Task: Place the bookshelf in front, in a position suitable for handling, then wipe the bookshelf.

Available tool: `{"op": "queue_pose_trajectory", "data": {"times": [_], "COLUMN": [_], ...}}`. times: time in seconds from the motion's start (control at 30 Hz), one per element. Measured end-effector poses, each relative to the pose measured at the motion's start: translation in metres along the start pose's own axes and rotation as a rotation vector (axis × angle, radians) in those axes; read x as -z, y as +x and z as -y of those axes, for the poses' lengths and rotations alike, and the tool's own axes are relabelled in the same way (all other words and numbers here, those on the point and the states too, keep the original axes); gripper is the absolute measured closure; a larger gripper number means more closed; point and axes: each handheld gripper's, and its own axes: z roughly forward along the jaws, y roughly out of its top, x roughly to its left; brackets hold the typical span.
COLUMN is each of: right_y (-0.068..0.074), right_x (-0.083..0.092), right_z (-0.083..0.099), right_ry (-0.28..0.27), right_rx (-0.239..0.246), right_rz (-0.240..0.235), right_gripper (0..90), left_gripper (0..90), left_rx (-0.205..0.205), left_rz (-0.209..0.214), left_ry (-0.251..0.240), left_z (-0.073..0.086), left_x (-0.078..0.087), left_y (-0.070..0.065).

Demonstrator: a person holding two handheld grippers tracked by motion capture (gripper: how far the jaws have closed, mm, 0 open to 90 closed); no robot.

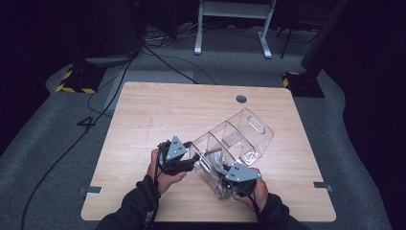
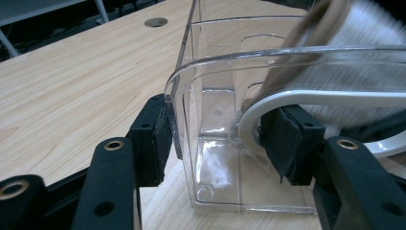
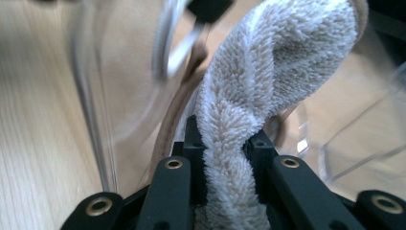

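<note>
In the high view, a clear plastic organiser bin with three compartments and a cut-out handle (image 1: 239, 139) lies at an angle on the light wooden table (image 1: 158, 110), its near end towards the person and its handle end towards the far right. The left gripper (image 1: 191, 162), held in the person's left hand (image 1: 165, 176), meets the near-left corner of the bin. The right gripper (image 1: 225, 178), in the right hand (image 1: 253, 191), sits at the bin's near end, and a small brown-edged piece of cloth shows in the nearest compartment just beside it. A round cable hole (image 1: 241, 99) lies near the table's far edge, well apart from the bin.

In the left gripper view, the two black jaws stand about half open on either side of the bin's clear corner wall (image 2: 191, 96). The left pad (image 2: 155, 139) lies against the outside of the wall, and the right pad (image 2: 287, 143) sits inside, close behind a white curved plastic rim (image 2: 306, 98); whether that pad presses on anything cannot be told. A blurred white and brown towel shows above the rim at the upper right.

In the right gripper view, the jaws are closed narrowly on a fluffy white terry towel with a tan border (image 3: 253, 96), which rises in a twisted fold from between the pads (image 3: 194, 153). Clear bin walls curve around it on both sides, with wooden table visible through them
</note>
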Motion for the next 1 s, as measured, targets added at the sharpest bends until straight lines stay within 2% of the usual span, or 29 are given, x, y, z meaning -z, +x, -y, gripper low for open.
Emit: {"op": "queue_pose_trajectory", "data": {"times": [0.1, 0.17, 0.23, 0.47, 0.63, 0.73, 0.87, 0.93, 1.0], "right_y": [-0.005, -0.006, -0.004, 0.003, 0.005, 0.003, -0.003, -0.008, -0.012], "right_x": [0.012, 0.014, 0.011, -0.010, -0.012, -0.009, 0.003, 0.012, 0.016], "right_z": [-0.009, -0.011, -0.008, 0.015, 0.018, 0.014, -0.007, -0.017, -0.021], "right_ry": [-0.067, -0.080, -0.058, 0.082, 0.091, 0.070, -0.029, -0.090, -0.117], "right_rx": [-0.017, -0.018, -0.013, 0.003, -0.001, 0.003, 0.000, -0.027, -0.037], "right_rz": [0.033, 0.035, 0.024, -0.044, -0.053, -0.039, 0.011, 0.035, 0.047], "right_gripper": [76.5, 76.5, 76.4, 76.4, 76.3, 76.3, 76.3, 76.3, 76.3], "left_gripper": [46.2, 46.2, 46.2, 46.2, 46.2, 46.2, 46.2, 46.2, 46.3], "left_rx": [0.005, 0.006, 0.005, 0.004, -0.001, 0.003, 0.003, 0.003, 0.004], "left_rz": [0.004, 0.004, 0.004, 0.004, 0.010, 0.007, 0.007, 0.006, 0.006], "left_ry": [-0.002, -0.001, -0.001, -0.002, -0.002, -0.003, -0.004, -0.005, -0.005], "left_z": [0.000, 0.000, 0.000, 0.000, 0.000, 0.000, 0.000, 0.000, 0.000], "left_x": [0.000, 0.000, -0.001, -0.001, -0.002, -0.002, -0.002, -0.003, -0.003], "left_y": [0.000, 0.000, 0.000, 0.000, 0.002, 0.001, 0.001, 0.001, 0.001]}}
